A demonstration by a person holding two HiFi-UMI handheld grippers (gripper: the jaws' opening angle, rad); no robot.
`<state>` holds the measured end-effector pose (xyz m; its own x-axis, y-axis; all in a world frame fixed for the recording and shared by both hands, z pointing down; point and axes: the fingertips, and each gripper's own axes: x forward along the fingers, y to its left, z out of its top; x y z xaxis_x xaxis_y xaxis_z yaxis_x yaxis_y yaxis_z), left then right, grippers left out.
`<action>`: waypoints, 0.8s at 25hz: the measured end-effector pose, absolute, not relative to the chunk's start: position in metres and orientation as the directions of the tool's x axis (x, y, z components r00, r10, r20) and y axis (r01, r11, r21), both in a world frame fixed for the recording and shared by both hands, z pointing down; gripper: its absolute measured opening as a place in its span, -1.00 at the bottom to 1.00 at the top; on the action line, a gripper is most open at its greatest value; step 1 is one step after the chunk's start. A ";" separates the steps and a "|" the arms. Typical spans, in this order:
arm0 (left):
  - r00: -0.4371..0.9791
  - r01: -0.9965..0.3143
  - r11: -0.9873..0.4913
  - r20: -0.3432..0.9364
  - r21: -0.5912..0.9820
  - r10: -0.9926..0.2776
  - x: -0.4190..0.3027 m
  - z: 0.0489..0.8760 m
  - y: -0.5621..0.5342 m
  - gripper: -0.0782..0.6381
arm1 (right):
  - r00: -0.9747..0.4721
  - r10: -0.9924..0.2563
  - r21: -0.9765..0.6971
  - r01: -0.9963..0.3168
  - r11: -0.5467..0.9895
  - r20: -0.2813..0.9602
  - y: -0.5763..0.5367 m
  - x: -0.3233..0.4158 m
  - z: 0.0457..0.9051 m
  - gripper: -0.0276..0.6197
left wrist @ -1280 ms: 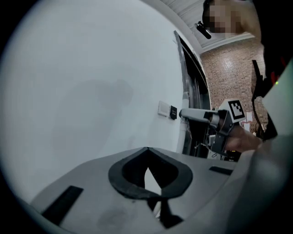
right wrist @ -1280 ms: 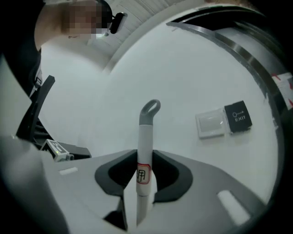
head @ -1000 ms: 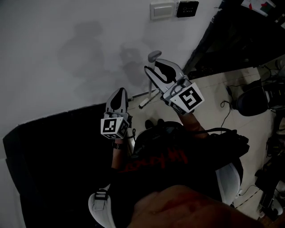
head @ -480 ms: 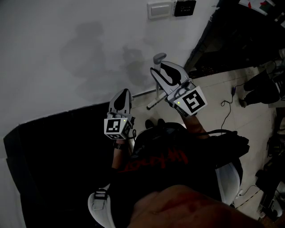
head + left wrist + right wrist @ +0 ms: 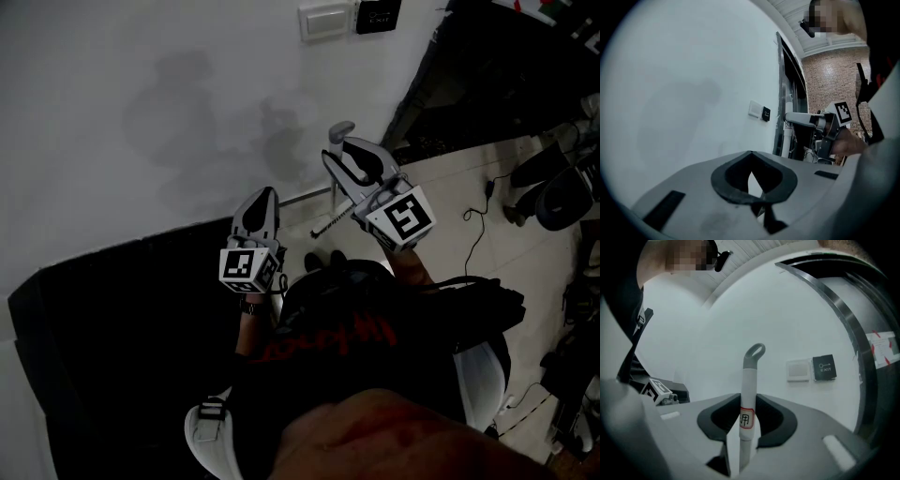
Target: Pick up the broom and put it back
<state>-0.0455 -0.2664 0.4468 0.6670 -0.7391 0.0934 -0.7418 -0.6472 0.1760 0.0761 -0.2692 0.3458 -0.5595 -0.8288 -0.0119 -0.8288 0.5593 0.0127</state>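
The broom's white pole (image 5: pixel 328 202) ends in a grey hanging loop (image 5: pixel 340 130) and stands upright close to the pale wall. My right gripper (image 5: pixel 349 161) is shut on the pole just below the loop. In the right gripper view the pole (image 5: pixel 749 378) with its red-framed label rises between the dark pads of that gripper (image 5: pixel 746 404). My left gripper (image 5: pixel 258 208) hovers to the left of the broom, apart from it. Its jaws meet at the tips with nothing between them (image 5: pixel 750 155). The broom's head is hidden.
On the wall above hang a white switch (image 5: pixel 322 21) and a black exit panel (image 5: pixel 378 14). A dark glazed doorway (image 5: pixel 497 84) opens at the right, with cables (image 5: pixel 480 225) and a chair (image 5: pixel 562 192) on the tiled floor. A black sheet (image 5: pixel 122 309) lies at the left.
The right gripper has carried the broom handle a little to the right and lower in the head view, near the wall. The left gripper drifted slightly the same way. Both grips are unchanged.
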 end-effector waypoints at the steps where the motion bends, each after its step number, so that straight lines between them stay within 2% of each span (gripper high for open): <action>1: 0.665 -0.744 -0.644 0.099 0.179 -0.741 -0.046 0.449 -0.267 -0.77 | -0.559 -0.829 0.012 -0.829 0.559 0.006 -0.270 0.076 0.352 -0.60; 8: 0.637 -0.767 -0.609 0.125 0.202 -0.760 -0.055 0.454 -0.257 -0.77 | -0.519 -0.844 0.012 -0.851 0.525 0.137 -0.256 0.081 0.429 -0.61; 13: 0.612 -0.788 -0.579 0.163 0.208 -0.774 -0.066 0.467 -0.253 -0.77 | -0.414 -0.845 0.055 -0.888 0.457 0.339 -0.258 0.097 0.558 -0.62; 20: 0.567 -0.823 -0.532 0.221 0.198 -0.794 -0.082 0.477 -0.240 -0.77 | -0.309 -0.739 0.012 -0.919 0.394 0.599 -0.258 0.101 0.753 -0.62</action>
